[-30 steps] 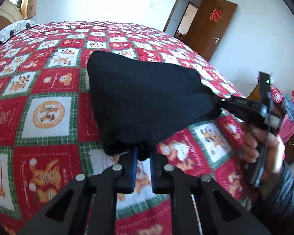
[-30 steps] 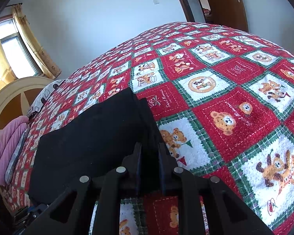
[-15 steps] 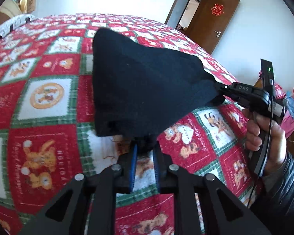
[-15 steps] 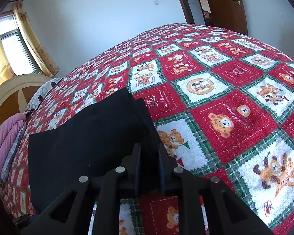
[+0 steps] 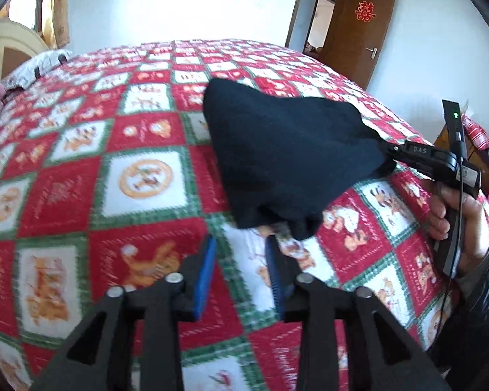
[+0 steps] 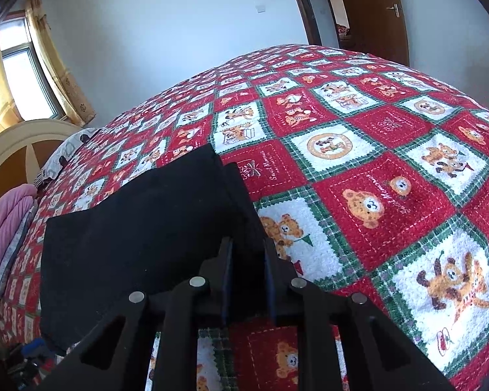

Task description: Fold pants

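Bed [image 5: 65,195]: we record one, filling both views, covered by a red, green and white quilt of bear squares. A door [image 5: 358,29] stands far right and a window [image 6: 19,75] far left.

Pants [image 5: 287,159]: one black pair, lying on the quilt as a thick, soft, matte pad. In the left wrist view it tapers toward the right, with a rumpled, bunched near edge; in the right wrist view it shows a straight far edge and a second layer peeking out along its right side. We judge it already folded at least once.

Right gripper [image 6: 247,280]: its jaws are narrow with the near right corner of the pants between them. They have just been opening slightly, and the cloth still fills the gap, so we judge the hold only loosened. The person's hand [image 5: 453,215] holds this tool at the right edge of the left wrist view.

Left gripper [image 5: 241,270]: its jaws have just been opening. A second ago its blue pads [image 5: 205,273] pinched the near edge; now they stand apart with only quilt between them, just short of the cloth. We take this as the fold laid down and released on the left; release on the right looks due next.
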### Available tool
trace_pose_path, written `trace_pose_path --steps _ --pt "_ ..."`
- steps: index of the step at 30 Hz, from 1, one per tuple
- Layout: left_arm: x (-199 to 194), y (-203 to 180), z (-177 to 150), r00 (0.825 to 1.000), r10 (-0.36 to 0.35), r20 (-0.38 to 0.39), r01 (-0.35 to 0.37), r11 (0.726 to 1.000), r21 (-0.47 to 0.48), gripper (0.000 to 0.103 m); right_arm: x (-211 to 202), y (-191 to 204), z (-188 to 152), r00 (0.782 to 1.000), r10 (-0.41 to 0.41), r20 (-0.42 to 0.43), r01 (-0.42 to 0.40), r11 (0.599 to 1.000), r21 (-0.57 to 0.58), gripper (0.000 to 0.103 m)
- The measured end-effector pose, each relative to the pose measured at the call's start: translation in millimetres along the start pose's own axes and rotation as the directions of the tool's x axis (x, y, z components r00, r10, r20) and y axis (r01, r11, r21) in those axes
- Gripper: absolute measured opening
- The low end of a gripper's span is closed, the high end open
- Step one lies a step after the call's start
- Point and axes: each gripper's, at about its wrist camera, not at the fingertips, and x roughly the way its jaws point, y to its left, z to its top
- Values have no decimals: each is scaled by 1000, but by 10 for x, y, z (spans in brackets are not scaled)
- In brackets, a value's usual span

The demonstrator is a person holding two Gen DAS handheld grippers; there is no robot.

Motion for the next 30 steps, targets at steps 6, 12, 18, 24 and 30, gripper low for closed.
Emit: trace_pose_path --steps 6,12,18,24,30 --pt "32 131 129 999 50 10 -51 998 47 49 -80 -46 8 1000 -12 23 12 999 32 39" --pt "222 290 278 997 78 -19 -77 994 74 51 -425 179 -70 998 -33 62 34 999 -15 47" --pt "342 402 547 997 78 -4 -78 994 70 59 -574 622 -349 999 32 -3 -32 993 -114 48" --pt "583 436 847 1000 21 11 -21 997 77 63 -549 1227 -740 985 121 -125 -148 960 -239 48" --pt "834 334 1126 998 -66 20 64 993 101 63 -462 1706 -998 961 186 -206 -241 927 -288 48"
